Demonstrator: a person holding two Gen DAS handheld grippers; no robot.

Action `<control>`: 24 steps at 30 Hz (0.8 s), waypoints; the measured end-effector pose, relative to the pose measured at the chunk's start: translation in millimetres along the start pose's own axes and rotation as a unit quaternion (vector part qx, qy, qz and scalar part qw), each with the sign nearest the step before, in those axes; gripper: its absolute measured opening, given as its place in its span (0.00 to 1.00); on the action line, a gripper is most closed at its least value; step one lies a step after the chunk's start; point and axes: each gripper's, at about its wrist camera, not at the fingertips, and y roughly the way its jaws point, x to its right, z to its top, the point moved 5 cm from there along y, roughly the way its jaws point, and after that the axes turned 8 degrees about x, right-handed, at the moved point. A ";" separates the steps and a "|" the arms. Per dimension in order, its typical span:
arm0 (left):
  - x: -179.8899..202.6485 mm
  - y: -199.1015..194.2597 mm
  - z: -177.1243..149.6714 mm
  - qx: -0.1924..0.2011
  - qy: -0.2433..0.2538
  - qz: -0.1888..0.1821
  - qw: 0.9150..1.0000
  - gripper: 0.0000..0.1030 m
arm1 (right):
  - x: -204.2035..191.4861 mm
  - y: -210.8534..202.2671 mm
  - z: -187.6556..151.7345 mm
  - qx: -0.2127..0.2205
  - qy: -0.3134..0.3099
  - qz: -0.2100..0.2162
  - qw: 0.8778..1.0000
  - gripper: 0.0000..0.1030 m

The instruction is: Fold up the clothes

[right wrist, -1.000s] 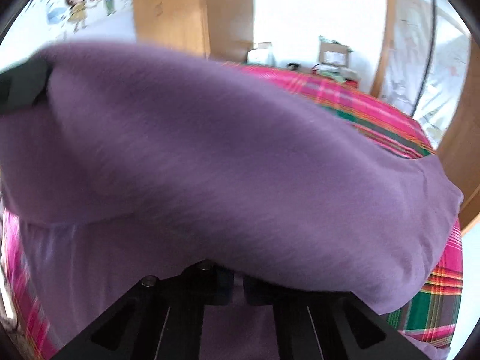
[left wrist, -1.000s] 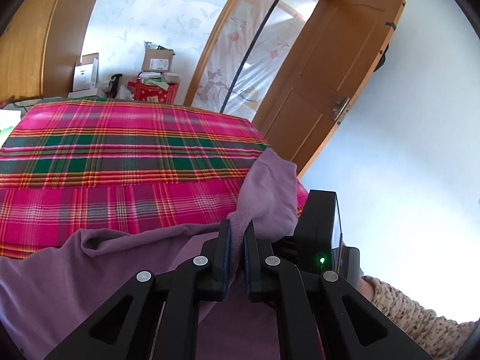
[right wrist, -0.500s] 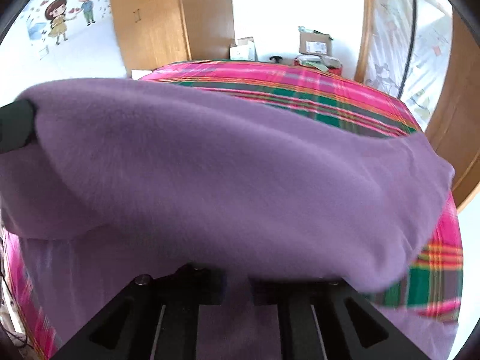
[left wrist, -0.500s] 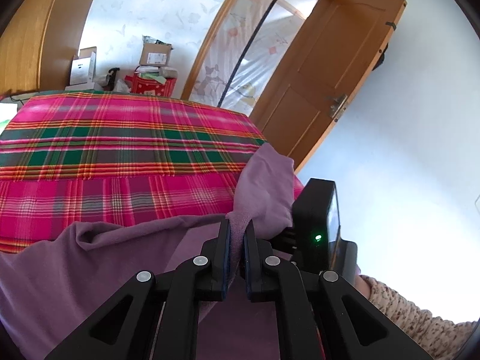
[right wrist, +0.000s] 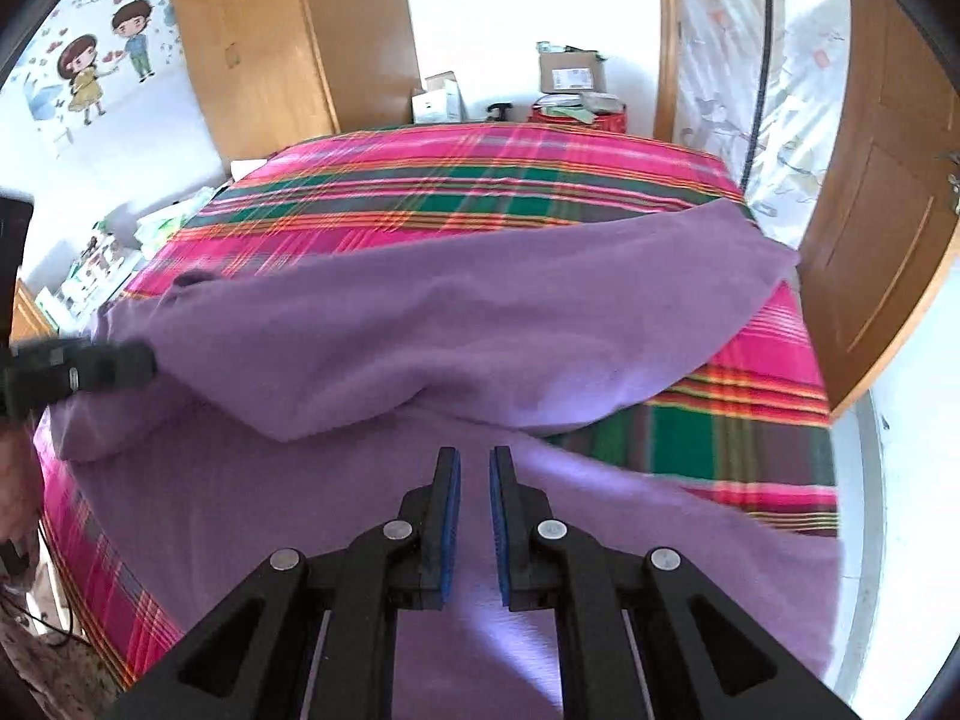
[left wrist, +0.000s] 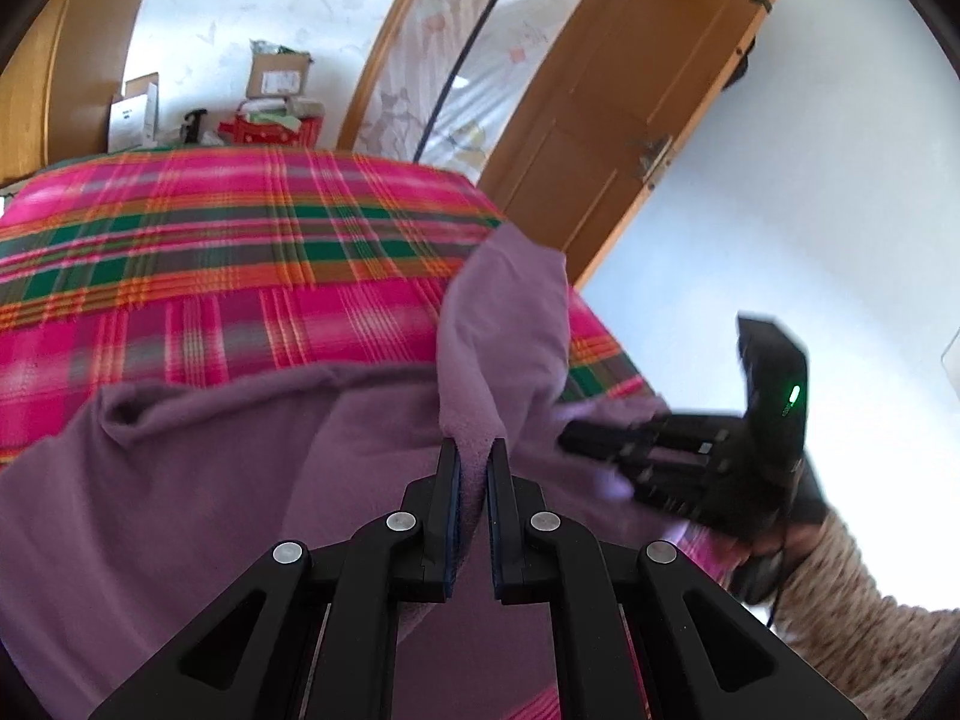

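A purple garment (left wrist: pixel 252 468) is lying spread over the near part of a bed covered by a pink, green and orange plaid blanket (left wrist: pixel 240 252), reaching toward the bed's right edge. The left gripper (left wrist: pixel 473 462) is pinching a raised fold of this purple cloth between its narrowly set fingers, and the fold is standing up above the tips.

The left wrist view is also showing the right gripper (left wrist: pixel 576 438) off to the side, blurred, its tips lying against the garment near the bed's right edge; a patterned sleeve (left wrist: pixel 864 618) is trailing behind it. Whether anything is between those tips cannot be told there.

The right wrist view is settling that: the right gripper (right wrist: pixel 474 468) is hovering over the flat purple cloth with a narrow gap between its blue pads (right wrist: pixel 449 516), nothing in them. It is also showing the folded-over flap draping across the bed's width, and the left gripper (right wrist: pixel 129 363) gripping the garment near the bed's left edge. Cardboard boxes (right wrist: pixel 567 75) are sitting beyond the bed's far edge, beside a wooden door (right wrist: pixel 888 228).
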 end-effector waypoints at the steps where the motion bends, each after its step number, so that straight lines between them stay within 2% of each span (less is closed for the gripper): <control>1: 0.6 1.7 -4.0 -0.004 -0.001 -0.002 1.000 0.08 | 3.8 1.0 5.0 0.003 0.008 -0.003 1.000 0.10; 7: 2.2 11.9 -20.7 -0.028 -0.002 -0.004 1.000 0.08 | 19.6 18.6 29.1 0.016 0.065 -0.003 0.998 0.10; 12: 2.8 20.6 -36.3 -0.050 -0.001 -0.008 0.999 0.08 | 20.0 46.3 51.0 0.011 0.083 -0.003 0.997 0.23; 21: -4.1 33.3 -53.3 -0.075 -0.016 -0.022 0.997 0.08 | 29.5 91.2 82.5 0.007 0.124 -0.003 0.992 0.34; 24: -5.0 36.5 -55.5 -0.080 -0.014 -0.024 0.996 0.08 | 33.3 100.8 88.6 0.005 0.138 -0.008 0.990 0.34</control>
